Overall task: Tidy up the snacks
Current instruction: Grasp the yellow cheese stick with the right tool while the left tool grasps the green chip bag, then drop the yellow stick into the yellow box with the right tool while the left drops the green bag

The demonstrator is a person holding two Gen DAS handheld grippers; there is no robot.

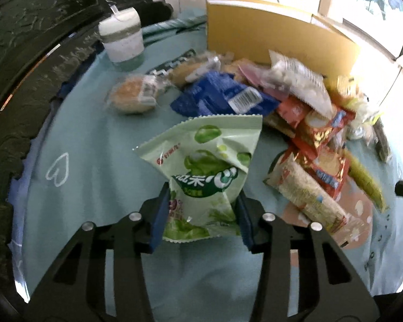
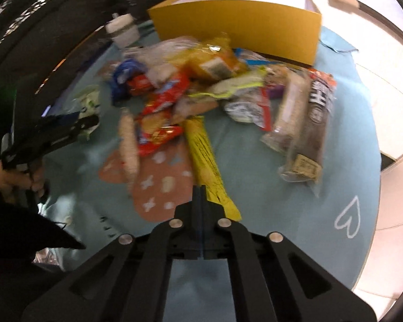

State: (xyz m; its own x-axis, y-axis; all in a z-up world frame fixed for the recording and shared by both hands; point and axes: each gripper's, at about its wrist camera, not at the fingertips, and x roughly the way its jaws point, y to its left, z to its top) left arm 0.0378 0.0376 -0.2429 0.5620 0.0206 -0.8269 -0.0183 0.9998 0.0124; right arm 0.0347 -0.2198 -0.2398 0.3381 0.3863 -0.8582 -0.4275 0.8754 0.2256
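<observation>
My left gripper (image 1: 202,204) is shut on a pale green snack bag (image 1: 204,166) and holds it above the teal table cloth (image 1: 94,145). The bag also shows small in the right wrist view (image 2: 90,99), with the left gripper (image 2: 90,123) at the left. My right gripper (image 2: 200,187) is shut and empty, its tips next to the near end of a long yellow packet (image 2: 204,161). A heap of snack packets (image 2: 201,80) lies in the table's middle, before an open yellow cardboard box (image 2: 236,26), also in the left wrist view (image 1: 268,32).
A white lidded cup (image 1: 123,37) stands at the back left. A blue packet (image 1: 223,96) and a wrapped round bun (image 1: 133,95) lie near it. A clear pack of brown biscuits (image 2: 306,118) lies right. A pink patterned mat (image 2: 158,182) lies under the heap.
</observation>
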